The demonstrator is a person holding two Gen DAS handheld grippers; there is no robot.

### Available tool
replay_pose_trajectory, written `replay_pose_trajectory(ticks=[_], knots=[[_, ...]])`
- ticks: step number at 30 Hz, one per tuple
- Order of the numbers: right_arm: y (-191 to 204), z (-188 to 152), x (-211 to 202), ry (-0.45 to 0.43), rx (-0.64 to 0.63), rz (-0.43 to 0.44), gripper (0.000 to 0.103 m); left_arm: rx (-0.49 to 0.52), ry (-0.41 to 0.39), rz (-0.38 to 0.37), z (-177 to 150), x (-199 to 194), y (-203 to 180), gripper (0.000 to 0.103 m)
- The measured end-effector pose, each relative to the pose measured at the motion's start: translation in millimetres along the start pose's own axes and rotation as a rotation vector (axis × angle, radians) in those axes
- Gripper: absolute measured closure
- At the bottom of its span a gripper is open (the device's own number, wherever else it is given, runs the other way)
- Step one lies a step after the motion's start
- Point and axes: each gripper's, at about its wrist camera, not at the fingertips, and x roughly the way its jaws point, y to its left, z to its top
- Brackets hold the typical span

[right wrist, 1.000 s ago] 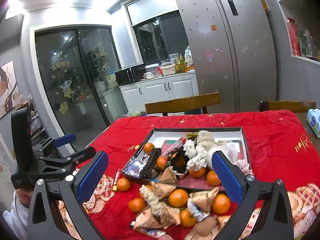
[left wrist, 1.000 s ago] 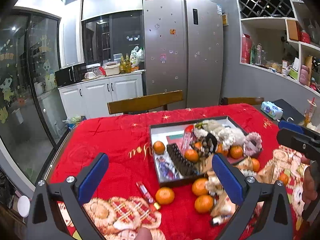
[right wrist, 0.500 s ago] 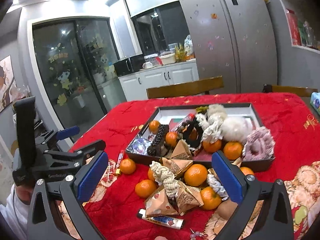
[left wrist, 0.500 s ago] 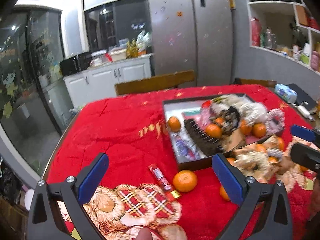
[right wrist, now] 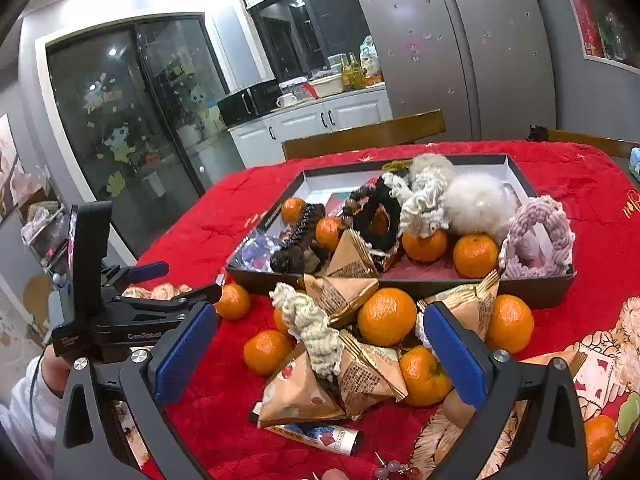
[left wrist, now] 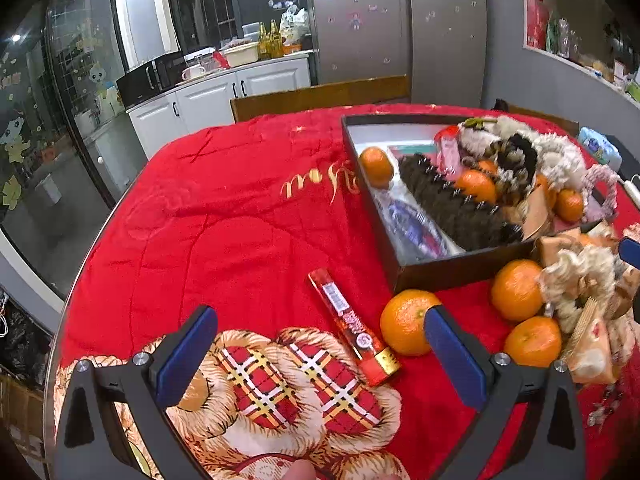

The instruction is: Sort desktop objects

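Four tangerines sit in the black tray (right wrist: pixel 400 286) at the middle of the right wrist view, and six lie loose on the red cloth (left wrist: pixel 224 216) below it, heaped with four paper-wrapped triangular packets and a cream knitted scrunchie (right wrist: pixel 310 326). In the tray are also a black, a cream and a lilac scrunchie (right wrist: pixel 538 236), plus one white pompom (right wrist: pixel 478 200). One small tube (right wrist: pixel 320 436) lies at the lower middle.

The left gripper (left wrist: pixel 320 354) stands wide open, empty, its fingers either side of a red wrapped stick (left wrist: pixel 352 326) and a tangerine (left wrist: pixel 406 322) at the lower middle of its view. The right gripper (right wrist: pixel 320 354) is equally wide, gripping nothing, above the heap.
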Motion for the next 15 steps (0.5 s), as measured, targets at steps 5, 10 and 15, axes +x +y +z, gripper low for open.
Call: replay_pose_trajectory(ticks=[5,10,15], knots=[[3,-10,12,0.042,-0.013,0.014,0.007,-0.024,-0.007,0.008,-7,-2,-1,0.0],[6,-16,21,0.072,-0.037,-0.003,0.022,-0.033,0.005,-0.059,-17,-3,-7,0.0],[5,-18,21,0.069,-0.05,-0.031,0.034,0.003,0.115,-0.095,-24,15,-19,0.0]])
